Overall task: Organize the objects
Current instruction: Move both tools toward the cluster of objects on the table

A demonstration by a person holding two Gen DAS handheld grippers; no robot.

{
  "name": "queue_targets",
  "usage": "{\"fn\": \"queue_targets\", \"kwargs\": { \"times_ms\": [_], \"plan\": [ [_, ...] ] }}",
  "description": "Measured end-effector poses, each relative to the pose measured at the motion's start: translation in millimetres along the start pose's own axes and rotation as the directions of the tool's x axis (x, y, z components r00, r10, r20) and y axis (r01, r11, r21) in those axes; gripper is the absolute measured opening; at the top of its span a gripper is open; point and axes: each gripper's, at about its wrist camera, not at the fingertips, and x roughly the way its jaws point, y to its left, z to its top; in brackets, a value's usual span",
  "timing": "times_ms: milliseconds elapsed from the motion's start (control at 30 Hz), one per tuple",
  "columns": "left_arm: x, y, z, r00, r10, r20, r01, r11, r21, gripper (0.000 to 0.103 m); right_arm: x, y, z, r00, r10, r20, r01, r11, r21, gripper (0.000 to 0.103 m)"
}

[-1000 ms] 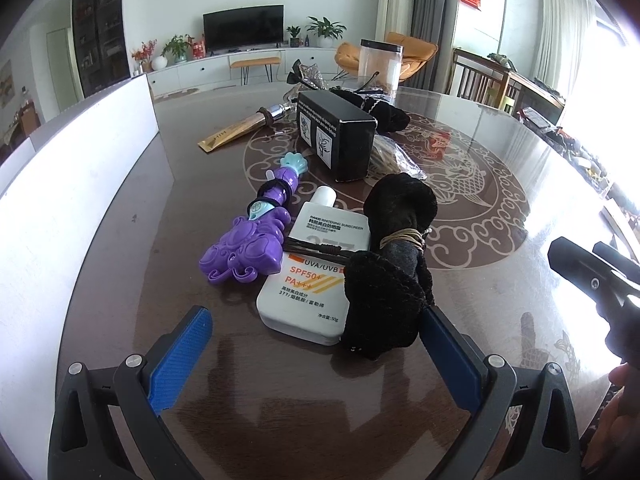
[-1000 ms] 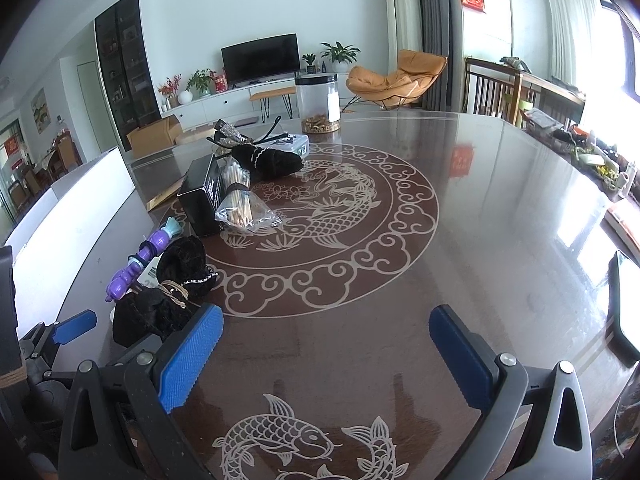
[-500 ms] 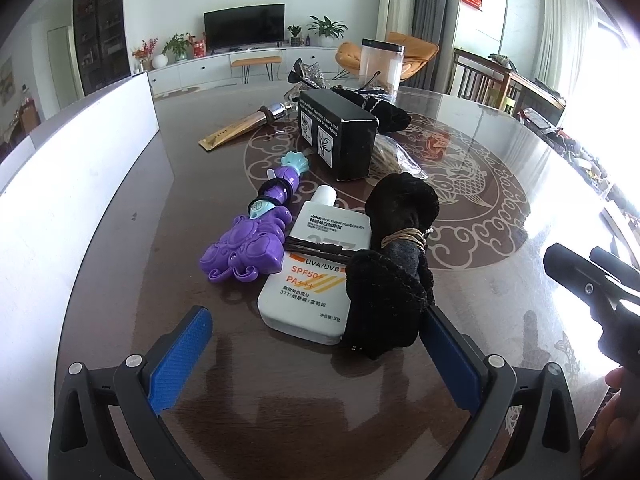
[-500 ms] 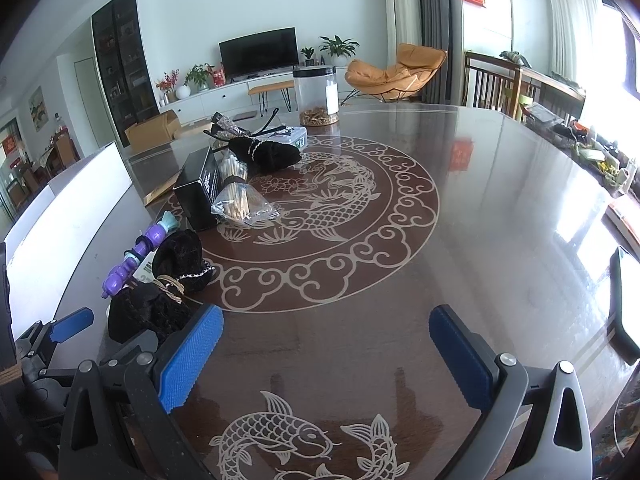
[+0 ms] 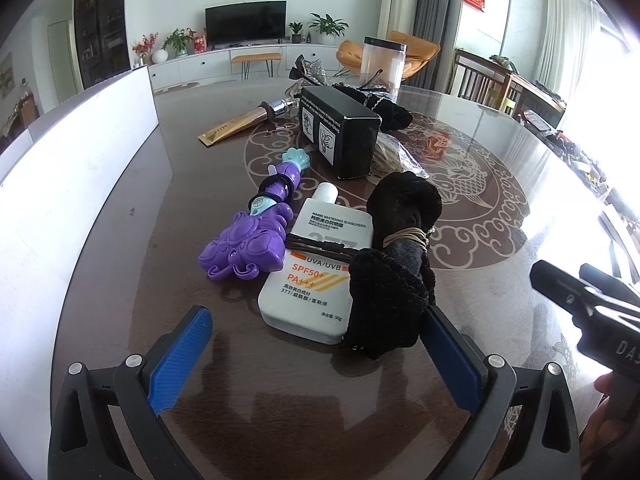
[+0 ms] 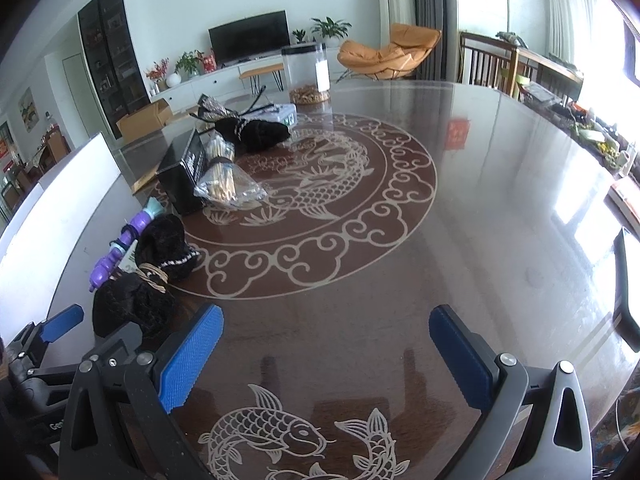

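My left gripper (image 5: 316, 354) is open just above the dark table, right in front of a white sunscreen bottle (image 5: 316, 276). A black cloth bundle (image 5: 396, 264) tied with tan cord lies beside the bottle and touches my right blue pad. A purple toy wand (image 5: 256, 232) lies left of the bottle. Behind them sit a black box (image 5: 340, 132) and a clear bag of sticks (image 6: 224, 184). My right gripper (image 6: 326, 354) is open and empty over bare table, to the right of the black bundle (image 6: 136, 300).
A white board (image 5: 68, 184) stands along the table's left edge. Farther back lie a gold-wrapped brush (image 5: 248, 120), another black cloth (image 6: 256, 134) and a clear jar (image 6: 306, 74). A dark flat object (image 6: 626, 280) rests at the right edge.
My left gripper has edged slightly forward toward the bottle and bundle. My right gripper has shifted a little forward and left over the table. Both stay open.
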Motion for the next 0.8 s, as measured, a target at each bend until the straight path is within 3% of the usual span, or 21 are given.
{"fn": "queue_targets", "kwargs": {
  "times_ms": [800],
  "plan": [
    [3,1,-1,1.0,-0.006,-0.008,0.006,1.0,-0.009,0.103,23,-5,-7,0.993,-0.018,-0.117,0.021,0.999,0.023,0.103]
  ]
}}
